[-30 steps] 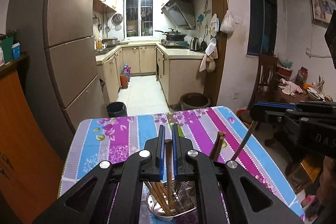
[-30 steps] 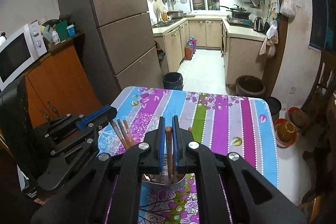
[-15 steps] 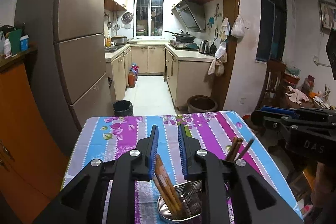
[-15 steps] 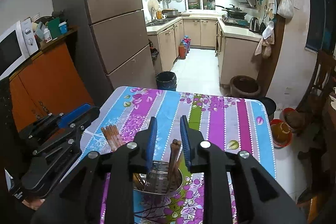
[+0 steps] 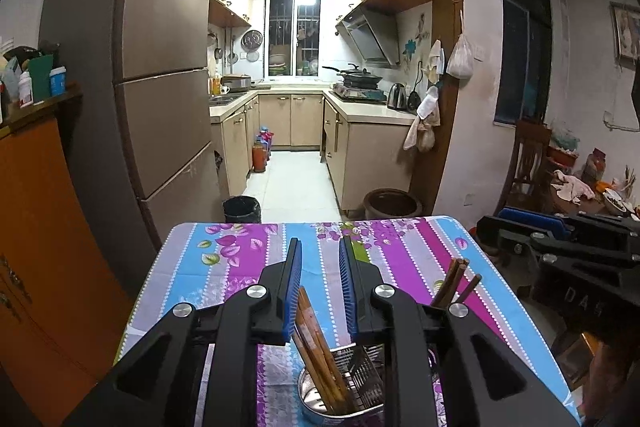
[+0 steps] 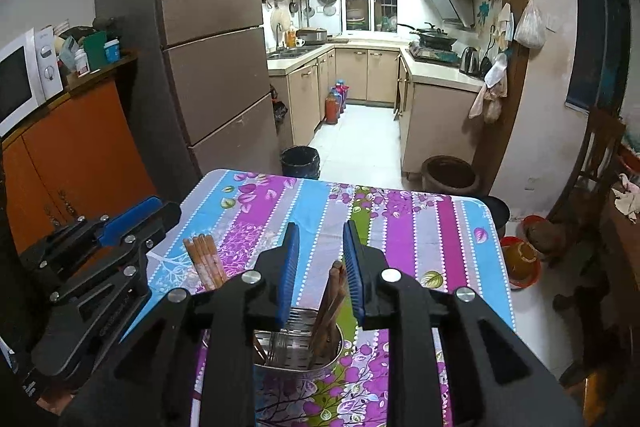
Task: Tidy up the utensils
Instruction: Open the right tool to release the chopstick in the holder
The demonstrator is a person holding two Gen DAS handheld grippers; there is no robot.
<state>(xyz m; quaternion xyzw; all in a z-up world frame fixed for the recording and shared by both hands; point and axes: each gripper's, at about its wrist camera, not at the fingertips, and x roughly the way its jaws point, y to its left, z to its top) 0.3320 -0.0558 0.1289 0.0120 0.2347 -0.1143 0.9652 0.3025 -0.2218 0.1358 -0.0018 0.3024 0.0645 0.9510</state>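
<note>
Two chopstick bundles (image 5: 316, 347) below parted jaws

Both grippers (image 5: 319, 263) (image 6: 320, 247) apparently parted (empty)

The table (image 6: 404, 223), under a striped floral cloth, carries 1 steel utensil holder (image 6: 298, 347).

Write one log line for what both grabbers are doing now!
left gripper: open, just released chopsticks | right gripper: open, just released | metal holder: chopsticks inside | step: withdraw
</note>
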